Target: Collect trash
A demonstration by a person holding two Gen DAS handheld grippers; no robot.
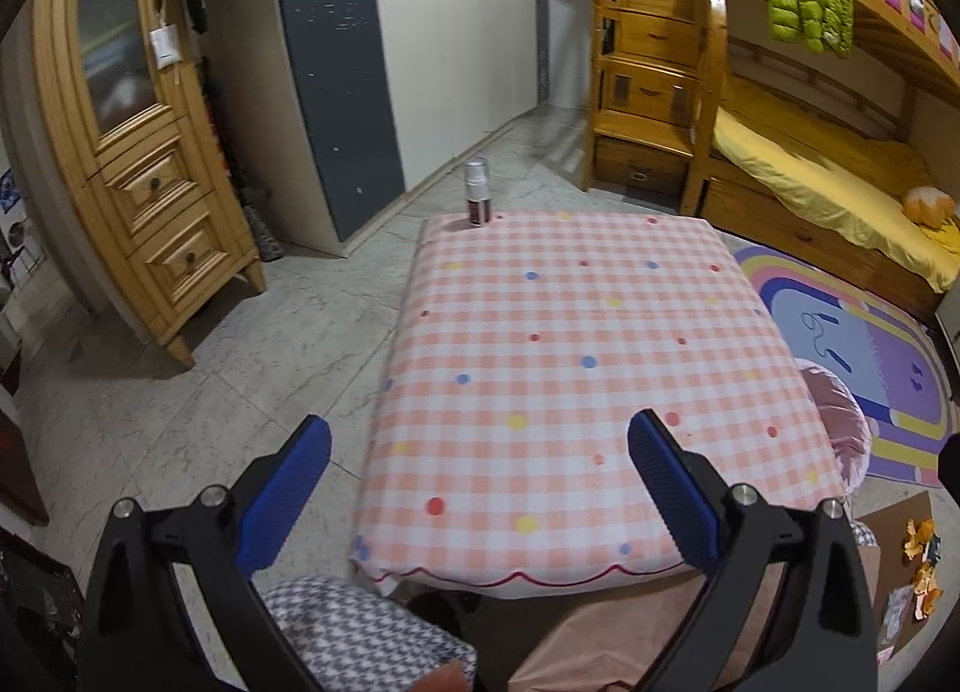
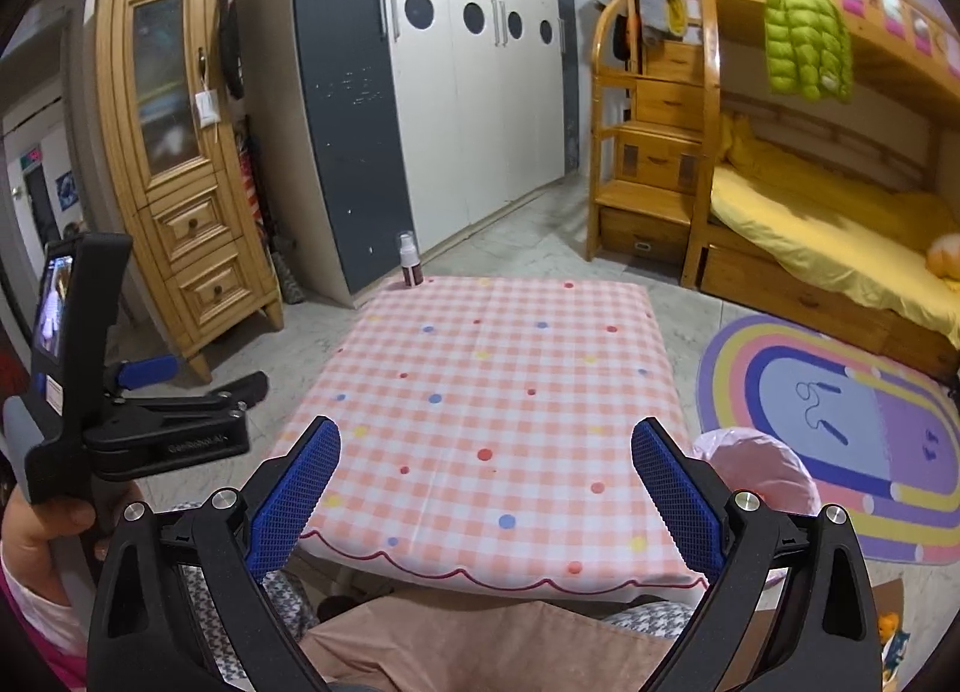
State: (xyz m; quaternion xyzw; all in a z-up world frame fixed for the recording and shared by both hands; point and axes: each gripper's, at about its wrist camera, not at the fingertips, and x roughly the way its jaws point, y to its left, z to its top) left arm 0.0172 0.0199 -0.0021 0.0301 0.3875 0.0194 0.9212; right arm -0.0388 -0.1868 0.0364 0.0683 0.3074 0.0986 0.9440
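Observation:
A low table with a pink checked, dotted cloth (image 1: pixel 570 368) (image 2: pixel 498 404) fills the middle of both views. A small spray bottle (image 1: pixel 477 192) (image 2: pixel 410 260) stands upright at its far left corner. Scraps of orange and paper trash (image 1: pixel 921 572) lie on a brown card on the floor at the right; a bit shows in the right wrist view (image 2: pixel 891 635). My left gripper (image 1: pixel 480 446) is open and empty above the table's near edge. It also shows in the right wrist view (image 2: pixel 198 377) at the left, held in a hand. My right gripper (image 2: pixel 486 452) is open and empty.
A pink bag-lined bin (image 1: pixel 840 422) (image 2: pixel 756 470) stands by the table's right side. A rainbow rug (image 2: pixel 840 422), a wooden bunk bed (image 2: pixel 828 248), a wooden cabinet (image 1: pixel 132 152) and a wardrobe (image 2: pixel 420 92) ring the room. Checked cushions (image 1: pixel 360 632) lie near me.

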